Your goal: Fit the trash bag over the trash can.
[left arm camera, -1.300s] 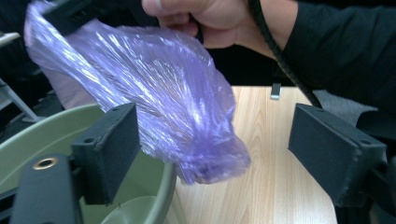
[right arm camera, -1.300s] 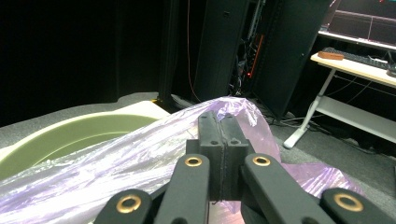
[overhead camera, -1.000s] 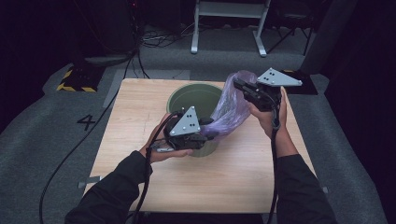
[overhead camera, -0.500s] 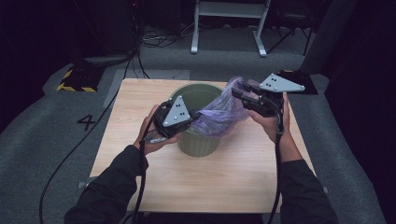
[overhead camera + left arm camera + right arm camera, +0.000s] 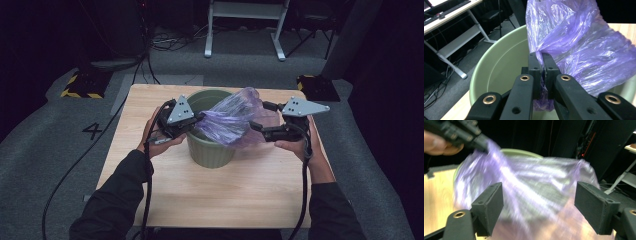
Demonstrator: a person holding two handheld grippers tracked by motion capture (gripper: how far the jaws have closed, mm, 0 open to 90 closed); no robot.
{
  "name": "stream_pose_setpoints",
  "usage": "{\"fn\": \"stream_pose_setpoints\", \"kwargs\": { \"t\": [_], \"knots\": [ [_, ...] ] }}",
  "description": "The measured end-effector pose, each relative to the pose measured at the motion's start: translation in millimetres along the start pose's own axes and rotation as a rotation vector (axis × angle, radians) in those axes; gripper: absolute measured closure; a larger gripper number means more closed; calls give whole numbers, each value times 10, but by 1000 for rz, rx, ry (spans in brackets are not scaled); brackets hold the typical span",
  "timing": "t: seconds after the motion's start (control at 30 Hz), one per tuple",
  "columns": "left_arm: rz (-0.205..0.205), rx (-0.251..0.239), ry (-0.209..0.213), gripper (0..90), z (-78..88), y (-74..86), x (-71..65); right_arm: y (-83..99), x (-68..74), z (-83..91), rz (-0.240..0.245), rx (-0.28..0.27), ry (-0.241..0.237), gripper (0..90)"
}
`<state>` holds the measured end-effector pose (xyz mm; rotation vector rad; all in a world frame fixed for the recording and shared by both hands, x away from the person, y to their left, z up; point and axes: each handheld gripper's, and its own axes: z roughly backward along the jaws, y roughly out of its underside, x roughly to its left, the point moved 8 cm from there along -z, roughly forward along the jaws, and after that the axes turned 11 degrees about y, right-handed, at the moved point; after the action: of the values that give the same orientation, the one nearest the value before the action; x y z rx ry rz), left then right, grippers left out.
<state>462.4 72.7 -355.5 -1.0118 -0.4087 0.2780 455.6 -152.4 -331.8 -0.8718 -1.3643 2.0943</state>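
Note:
A crumpled purple plastic bag (image 5: pixel 232 120) lies across the mouth of a green bin (image 5: pixel 210 147) on the wooden table (image 5: pixel 240 195). My left gripper (image 5: pixel 200 119) is at the bin's left rim, shut on a fold of the bag (image 5: pixel 574 42); in the left gripper view my gripper (image 5: pixel 541 58) pinches the film over the bin's rim (image 5: pixel 491 67). To the right of the bin, my right gripper (image 5: pixel 261 116) has its jaws wide apart; they have just been opening. In the right gripper view my gripper (image 5: pixel 539 195) faces the blurred bag (image 5: pixel 529 182), and neither pad touches it.
The left hand and its gripper (image 5: pixel 464 135) appear at the top left of the right gripper view, above the bin's rim (image 5: pixel 521 152). A white frame (image 5: pixel 245 30), cables and a striped block (image 5: pixel 80 85) are on the grey floor beyond the table.
The left gripper went from the bin's front to its left rim and shut on the bag. The right gripper came down, opened and let go of the bag, which sank onto the bin.

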Motion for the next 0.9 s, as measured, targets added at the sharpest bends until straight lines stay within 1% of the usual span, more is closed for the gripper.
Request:
{"fn": "stream_pose_setpoints", "kwargs": {
  "t": [0.07, 0.1, 0.17, 0.23, 0.27, 0.37, 0.4, 0.43, 0.47, 0.5, 0.53, 0.57, 0.6, 0.63, 0.67, 0.73, 0.77, 0.83, 0.9],
  "knots": [
    [9, 0, -6, 870, 2, 24, 17, 85, 46, 33, 18, 13, -14, 215],
    [8, -1, -2, 867, 7, 31, 23, 143, 76, 55, 21, 21, -31, 208],
    [19, -11, 1, 867, 18, 45, 32, 227, 120, 82, 21, 29, -55, 203],
    [23, -15, 4, 863, 26, 50, 38, 339, 172, 104, 27, 35, -65, 177],
    [23, -18, 5, 862, 28, 50, 42, 377, 188, 101, 29, 38, -65, 180],
    [27, -19, 5, 856, 11, 53, 50, 520, 237, 56, 39, 57, -25, 176],
    [28, -17, 5, 855, 0, 57, 52, 553, 241, 37, 29, 54, -6, 181],
    [29, -19, 6, 855, -9, 57, 54, 599, 245, 4, 4, 63, 16, 182],
    [35, -21, 8, 855, -17, 61, 55, 629, 244, -20, -2, 69, 30, 190],
    [38, -22, 10, 855, -23, 65, 59, 663, 237, -49, -6, 70, 62, 207],
    [42, -25, 13, 854, -28, 68, 65, 688, 230, -77, -12, 58, 84, 209],
    [47, -26, 16, 854, -32, 73, 72, 711, 237, -106, -32, 50, 87, 216],
    [51, -25, 20, 852, -36, 78, 75, 737, 240, -139, -39, 49, 91, 244],
    [55, -26, 23, 849, -41, 81, 77, 764, 233, -168, -35, 53, 117, 277],
    [57, -28, 24, 843, -48, 81, 81, 784, 221, -192, -29, 49, 143, 349],
    [57, -28, 29, 841, -64, 78, 80, 809, 209, -220, -40, 34, 148, 493],
    [56, -28, 31, 837, -72, 76, 80, 812, 190, -226, -42, 20, 162, 557],
    [56, -27, 32, 827, -89, 73, 77, 805, 161, -218, -52, 6, 171, 651],
    [52, -26, 36, 822, -97, 64, 76, 780, 129, -188, -69, -21, 179, 744]
  ]
}}
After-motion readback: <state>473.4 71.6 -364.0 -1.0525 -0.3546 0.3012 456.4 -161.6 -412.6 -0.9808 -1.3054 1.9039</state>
